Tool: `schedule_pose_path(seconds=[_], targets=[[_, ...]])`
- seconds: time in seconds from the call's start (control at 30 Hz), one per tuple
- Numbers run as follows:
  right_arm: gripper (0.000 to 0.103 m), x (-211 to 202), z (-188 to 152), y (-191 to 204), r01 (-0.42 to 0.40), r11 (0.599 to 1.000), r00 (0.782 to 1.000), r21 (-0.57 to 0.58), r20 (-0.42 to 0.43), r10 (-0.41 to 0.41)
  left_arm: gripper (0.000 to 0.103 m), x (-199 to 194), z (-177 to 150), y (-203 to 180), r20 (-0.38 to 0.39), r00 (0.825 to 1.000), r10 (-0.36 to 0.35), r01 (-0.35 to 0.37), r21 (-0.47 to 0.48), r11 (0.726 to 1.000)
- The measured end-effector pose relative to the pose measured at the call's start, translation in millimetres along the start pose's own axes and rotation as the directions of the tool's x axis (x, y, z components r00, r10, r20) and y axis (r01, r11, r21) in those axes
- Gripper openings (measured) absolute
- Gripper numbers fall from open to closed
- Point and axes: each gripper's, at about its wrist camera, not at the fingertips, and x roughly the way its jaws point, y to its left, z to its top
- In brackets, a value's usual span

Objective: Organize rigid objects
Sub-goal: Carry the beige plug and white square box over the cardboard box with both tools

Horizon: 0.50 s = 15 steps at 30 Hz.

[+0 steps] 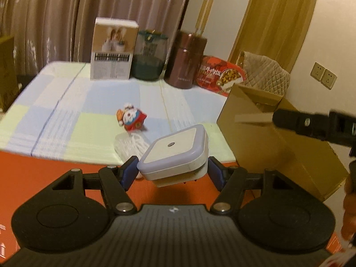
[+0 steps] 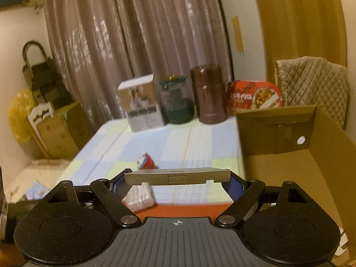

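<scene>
My left gripper (image 1: 172, 171) is shut on a square white-and-lilac plug-in night light (image 1: 175, 150), held above the table's front edge. My right gripper (image 2: 176, 181) is shut on a flat grey metal bar (image 2: 176, 176), held level beside the open cardboard box (image 2: 311, 153). The right gripper also shows at the right edge of the left wrist view (image 1: 311, 125), over the box (image 1: 267, 129). A small red and blue Doraemon figure (image 1: 131, 119) lies on the checked tablecloth (image 1: 66, 111); it also shows in the right wrist view (image 2: 145, 161). A clear pack of cotton swabs (image 2: 140, 198) lies near the table's front edge.
At the back of the table stand a white photo box (image 1: 113, 49), a dark glass jar (image 1: 149, 55), a brown flask (image 1: 188, 60) and a red food pack (image 1: 220, 75). A quilted cloth (image 2: 311, 86) hangs behind the box. Cartons and a basket (image 2: 44, 93) stand left on the floor.
</scene>
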Motion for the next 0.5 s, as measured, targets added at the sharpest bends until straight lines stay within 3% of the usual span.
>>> schedule_pose_path(seconds=[0.23, 0.5], targets=[[0.083, -33, 25, -36, 0.043, 0.993, 0.997, 0.106, 0.062, -0.050, 0.063, -15, 10, -31, 0.035, 0.999, 0.000, -0.002, 0.040, 0.999], [0.083, -71, 29, -78, 0.114, 0.981, 0.984, 0.159, 0.117, -0.133, 0.063, -21, 24, -80, 0.052, 0.997, -0.056, 0.052, 0.092, 0.994]])
